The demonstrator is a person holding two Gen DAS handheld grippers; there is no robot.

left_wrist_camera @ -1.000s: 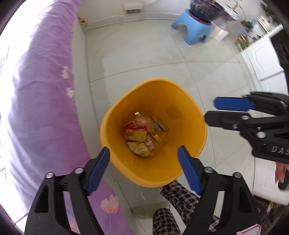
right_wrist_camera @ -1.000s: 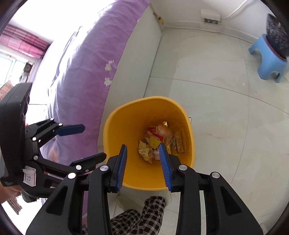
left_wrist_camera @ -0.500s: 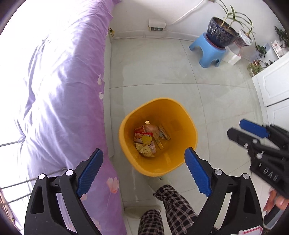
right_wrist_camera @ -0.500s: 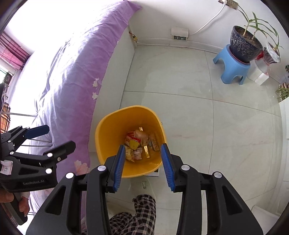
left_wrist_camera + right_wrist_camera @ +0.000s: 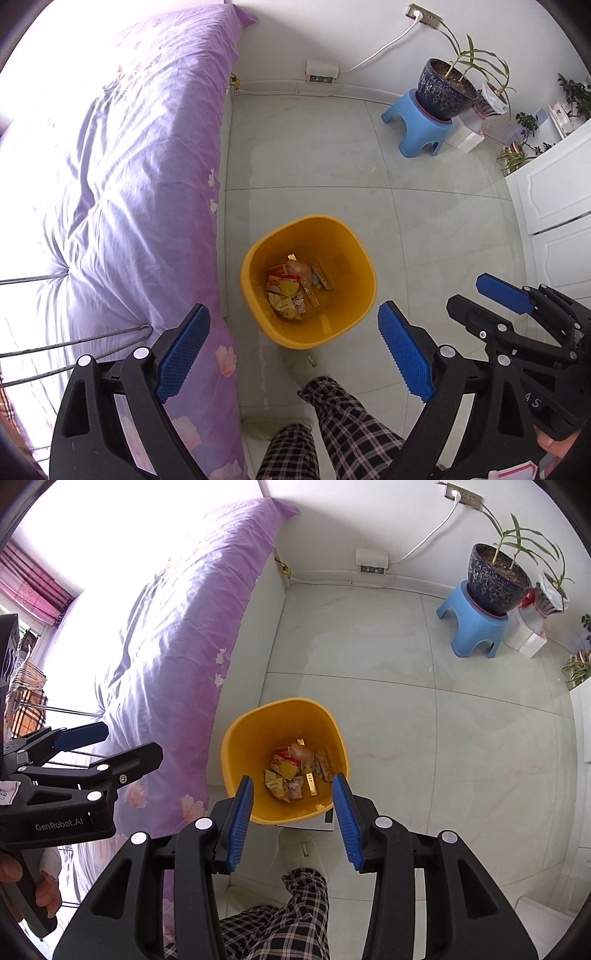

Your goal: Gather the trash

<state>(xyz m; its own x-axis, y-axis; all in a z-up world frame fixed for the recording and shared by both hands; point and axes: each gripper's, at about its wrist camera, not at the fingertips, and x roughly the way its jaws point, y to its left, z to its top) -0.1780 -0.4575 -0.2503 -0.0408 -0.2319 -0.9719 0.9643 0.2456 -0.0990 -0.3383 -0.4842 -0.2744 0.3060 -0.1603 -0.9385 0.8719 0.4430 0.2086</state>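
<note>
Crumpled wrappers (image 5: 291, 291) are lying at the bottom of a yellow bin (image 5: 347, 325), which is standing on the pale tiled floor (image 5: 314, 166) just beside a bed (image 5: 129, 177) with a purple cover on its left. A small scrap (image 5: 311, 360) is lying on the floor just near the bin. The left hand-held gripper (image 5: 291, 350) is hanging above the bin with its jaws spread wide and nothing between them. The right hand-held gripper (image 5: 291, 812) is also pointing down over the bin, its jaws partly apart, having just been opening, and empty. A plaid trouser leg (image 5: 295, 915) is showing at the near edge. Far right, a potted plant (image 5: 448, 88) is sitting on a blue stool (image 5: 417, 129).
</note>
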